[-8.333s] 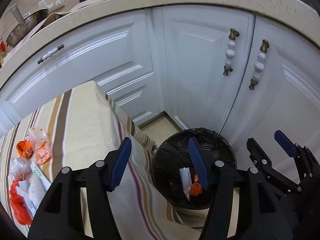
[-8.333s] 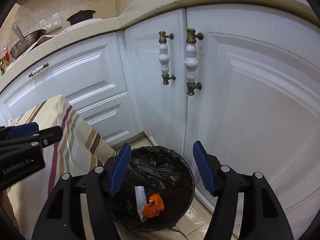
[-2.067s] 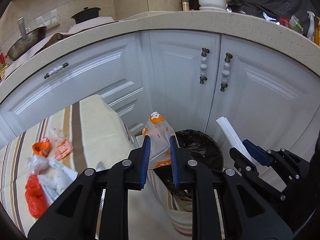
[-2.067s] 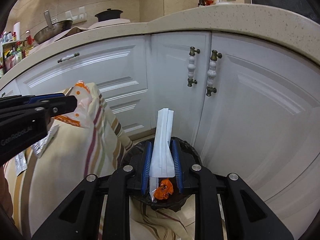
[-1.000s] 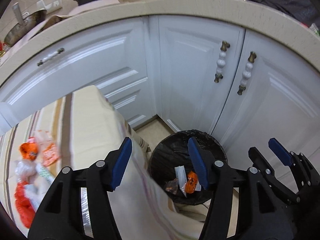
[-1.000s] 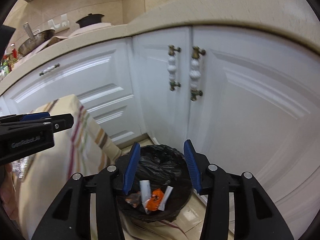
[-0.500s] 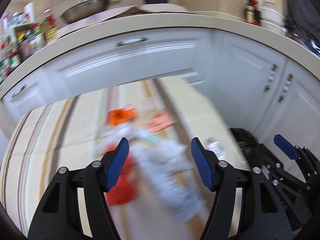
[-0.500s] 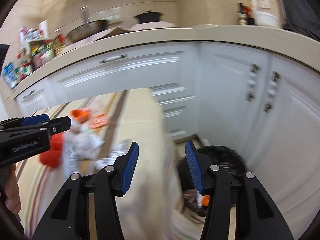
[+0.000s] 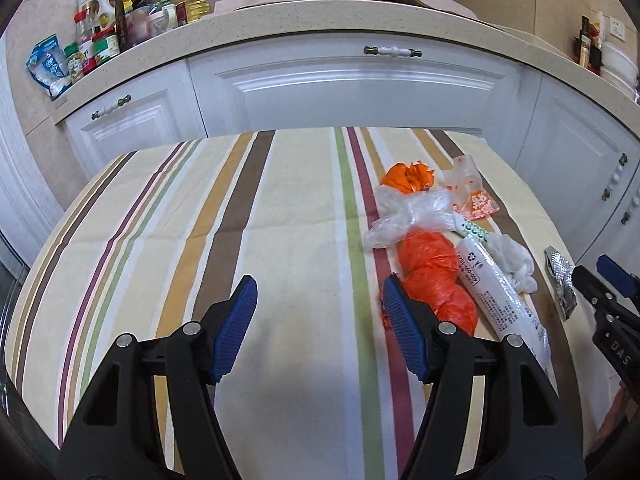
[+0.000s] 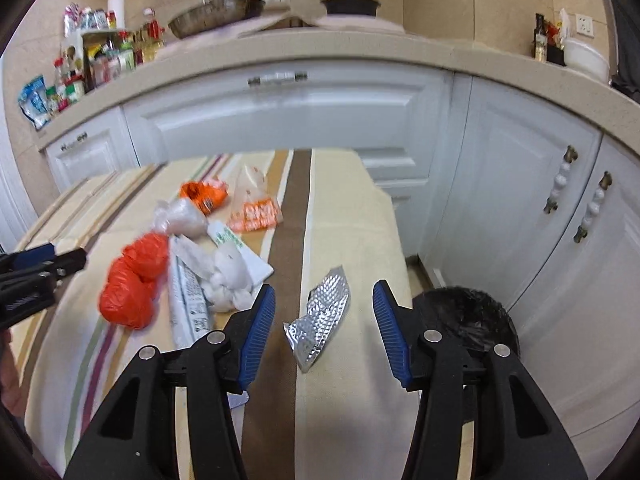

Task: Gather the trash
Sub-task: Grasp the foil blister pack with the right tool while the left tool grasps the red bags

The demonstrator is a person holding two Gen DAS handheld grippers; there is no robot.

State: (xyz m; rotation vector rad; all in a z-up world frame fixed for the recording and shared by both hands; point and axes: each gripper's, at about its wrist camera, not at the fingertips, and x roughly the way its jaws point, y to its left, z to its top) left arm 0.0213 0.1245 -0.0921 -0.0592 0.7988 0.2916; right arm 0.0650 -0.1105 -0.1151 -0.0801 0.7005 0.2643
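Trash lies in a pile on the striped tablecloth [image 9: 280, 220]. It holds a red-orange plastic bag [image 9: 434, 276], a clear bag [image 9: 416, 212], a white printed wrapper [image 9: 500, 296], an orange crumpled wrapper [image 9: 408, 178] and a silver foil wrapper [image 10: 320, 318]. My left gripper [image 9: 318, 324] is open and empty, just left of the red-orange bag. My right gripper [image 10: 324, 332] is open and empty, its jaws on either side of the foil wrapper. The black-lined bin [image 10: 468, 316] stands on the floor right of the table.
White cabinets [image 9: 360, 84] run behind and to the right of the table. The countertop [image 9: 240, 28] holds bottles, jars, a pan and a pot. The table's right edge [image 10: 396, 248] drops to the floor by the bin.
Both grippers dropped their trash into the bin, then swung left from the bin to the table. Both now hover open over the trash pile.
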